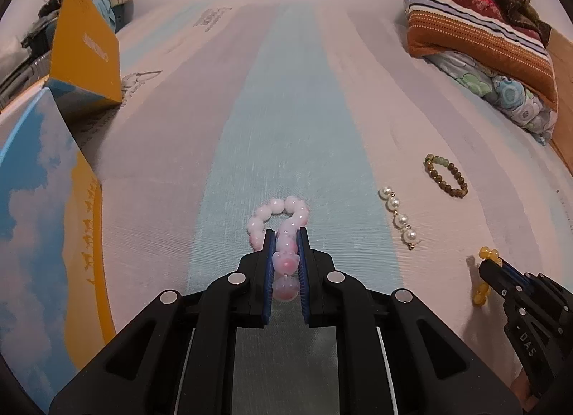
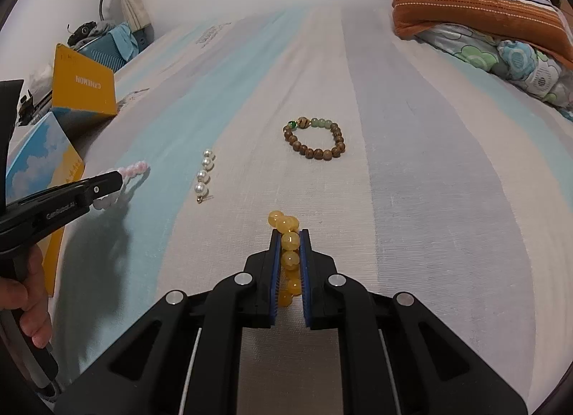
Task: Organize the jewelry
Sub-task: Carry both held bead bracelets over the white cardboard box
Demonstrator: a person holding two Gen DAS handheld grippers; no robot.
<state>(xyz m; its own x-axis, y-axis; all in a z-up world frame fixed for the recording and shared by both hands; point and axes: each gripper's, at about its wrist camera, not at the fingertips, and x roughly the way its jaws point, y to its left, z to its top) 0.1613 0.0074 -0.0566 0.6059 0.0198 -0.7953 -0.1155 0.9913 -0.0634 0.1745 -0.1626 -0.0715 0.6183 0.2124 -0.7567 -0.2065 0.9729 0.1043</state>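
Observation:
My left gripper [image 1: 285, 235] is shut on a pink bead bracelet [image 1: 283, 218] on the striped bed sheet; the bracelet's loop sticks out past the fingertips. It also shows in the right wrist view [image 2: 134, 168]. My right gripper [image 2: 290, 234] is shut on a yellow bead bracelet [image 2: 288, 239], seen in the left wrist view [image 1: 489, 254] too. A string of pearls [image 2: 203, 176] and a brown wooden bead bracelet [image 2: 317, 139] lie loose on the sheet between and beyond the grippers.
An open box with an orange lid [image 1: 86, 49] and a blue sky-print base [image 1: 39, 200] stands at the left edge of the bed. Folded striped and floral blankets [image 1: 480, 35] are piled at the far right. A lamp and clutter stand beyond the bed at far left.

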